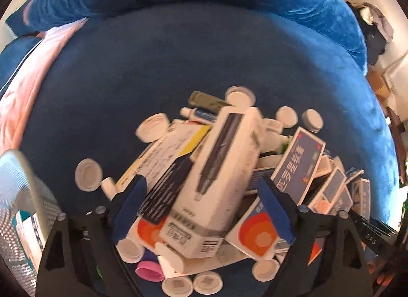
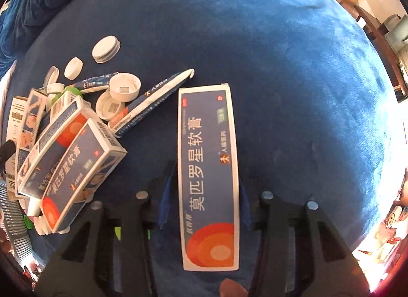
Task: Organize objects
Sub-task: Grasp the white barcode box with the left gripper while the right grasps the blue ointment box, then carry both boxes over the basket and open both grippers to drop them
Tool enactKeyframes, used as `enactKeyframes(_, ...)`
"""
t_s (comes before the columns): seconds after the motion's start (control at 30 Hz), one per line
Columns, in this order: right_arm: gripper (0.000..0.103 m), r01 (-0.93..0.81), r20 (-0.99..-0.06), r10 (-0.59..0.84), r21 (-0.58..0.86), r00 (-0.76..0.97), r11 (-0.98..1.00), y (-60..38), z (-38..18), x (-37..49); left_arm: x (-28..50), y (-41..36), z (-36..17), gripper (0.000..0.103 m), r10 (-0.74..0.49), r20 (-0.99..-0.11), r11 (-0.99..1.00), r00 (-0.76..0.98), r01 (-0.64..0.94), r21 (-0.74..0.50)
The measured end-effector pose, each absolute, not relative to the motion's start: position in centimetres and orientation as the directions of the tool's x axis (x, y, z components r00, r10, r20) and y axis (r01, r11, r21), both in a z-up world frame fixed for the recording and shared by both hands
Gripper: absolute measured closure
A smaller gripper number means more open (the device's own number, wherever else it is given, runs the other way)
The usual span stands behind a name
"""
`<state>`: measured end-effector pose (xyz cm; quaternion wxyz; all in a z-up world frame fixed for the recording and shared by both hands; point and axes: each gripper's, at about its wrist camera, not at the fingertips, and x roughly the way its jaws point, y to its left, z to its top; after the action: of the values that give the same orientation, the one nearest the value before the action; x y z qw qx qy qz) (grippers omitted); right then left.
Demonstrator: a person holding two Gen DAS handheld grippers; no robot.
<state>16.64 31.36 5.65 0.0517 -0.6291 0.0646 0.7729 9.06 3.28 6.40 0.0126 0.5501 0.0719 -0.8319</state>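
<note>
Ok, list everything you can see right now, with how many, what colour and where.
Ointment box: one, blue with orange circle, between the right claw's pads.
Tall box: one, white, atop the pile, between the left claw's fingers, ungripped.
Pile of boxes: several, blue-orange and white, left of the held box.
Caps: many, mostly white, one pink, scattered around the pile.
Tubes: two, blue-white, behind the pile.
Blanket: one, blue, under everything.
Mesh basket: one, silver, far left.
Left claw: open.
Right claw: shut on the ointment box.

Left wrist view steeply down, close over box pile (image 1: 204, 174), right wrist alongside, sharing blue cover (image 2: 280, 67).
</note>
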Motion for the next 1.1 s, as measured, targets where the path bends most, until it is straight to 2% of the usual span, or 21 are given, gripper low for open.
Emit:
enactKeyframes(0.07, 0.059, -0.163, -0.977, -0.027, 0.062, -0.209, -0.985, 31.6, 6.1, 16.9, 9.4, 4.2, 6.8, 0.026, 0.088, -0.913, -0.993, -0.398, 0.034, -0.111)
enactKeyframes(0.13, 0.059, -0.163, -0.976, -0.043, 0.079, -0.214, -0.984, 31.9, 6.4, 17.1, 10.0, 4.8, 7.3, 0.065, 0.101, -0.912, -0.994, -0.398, -0.009, -0.106)
enactKeyframes(0.17, 0.059, -0.168, -0.975, -0.053, 0.091, -0.216, -0.982, 32.1, 6.6, 17.3, 10.1, 5.1, 7.6, 0.072, 0.071, -0.917, -0.997, -0.393, -0.02, -0.069)
enactKeyframes(0.2, 0.059, -0.167, -0.974, -0.061, 0.099, -0.218, -0.981, 32.2, 6.7, 17.5, 10.2, 5.0, 7.7, 0.074, 0.08, -0.917, -0.997, -0.39, -0.021, -0.078)
enactKeyframes(0.3, 0.059, -0.162, -0.975, -0.064, 0.1, -0.215, -0.982, 32.4, 6.9, 18.0, 10.1, 4.2, 7.7, 0.072, 0.103, -0.914, -0.993, -0.391, 0.01, -0.116)
enactKeyframes(0.37, 0.058, -0.154, -0.975, -0.063, 0.098, -0.214, -0.983, 32.4, 7.0, 18.3, 9.7, 3.8, 7.5, 0.06, 0.099, -0.914, -0.992, -0.394, 0.032, -0.122)
enactKeyframes(0.4, 0.057, -0.153, -0.975, -0.065, 0.099, -0.214, -0.983, 32.5, 7.1, 18.4, 9.5, 3.7, 7.3, 0.043, 0.106, -0.913, -0.99, -0.394, 0.041, -0.132)
enactKeyframes(0.43, 0.057, -0.155, -0.975, -0.064, 0.098, -0.212, -0.983, 32.6, 7.2, 18.6, 9.2, 3.7, 7.2, 0.036, 0.112, -0.912, -0.989, -0.395, 0.044, -0.141)
enactKeyframes(0.5, 0.057, -0.154, -0.976, -0.061, 0.094, -0.21, -0.983, 32.6, 7.3, 18.7, 8.7, 3.8, 6.7, 0.031, 0.098, -0.916, -0.991, -0.39, 0.046, -0.125)
enactKeyframes(0.57, 0.057, -0.154, -0.976, -0.059, 0.092, -0.21, -0.984, 32.8, 7.4, 19.0, 8.3, 4.5, 6.0, 0.032, 0.071, -0.921, -0.994, -0.383, 0.05, -0.097)
enactKeyframes(0.6, 0.057, -0.153, -0.976, -0.058, 0.092, -0.212, -0.984, 32.9, 7.5, 19.2, 8.4, 4.8, 5.7, 0.038, 0.051, -0.925, -0.996, -0.377, 0.048, -0.074)
enactKeyframes(0.63, 0.057, -0.15, -0.975, -0.058, 0.091, -0.213, -0.984, 33.0, 7.7, 19.4, 8.5, 5.1, 5.5, 0.052, 0.032, -0.929, -0.998, -0.369, 0.041, -0.051)
enactKeyframes(0.73, 0.06, -0.156, -0.974, -0.07, 0.105, -0.218, -0.982, 33.5, 8.2, 19.9, 9.3, 5.6, 5.7, 0.058, 0.021, -0.927, -1.0, -0.373, 0.014, -0.028)
enactKeyframes(0.77, 0.063, -0.161, -0.972, -0.078, 0.115, -0.222, -0.98, 33.8, 8.4, 20.1, 9.8, 5.6, 6.1, 0.059, 0.019, -0.925, -1.0, -0.379, 0.005, -0.023)
enactKeyframes(1.1, 0.063, -0.186, -0.943, -0.215, 0.265, -0.254, -0.946, 37.4, 12.6, 23.1, 14.5, 5.5, 10.8, 0.061, -0.005, -0.902, -1.0, -0.432, 0.024, -0.007)
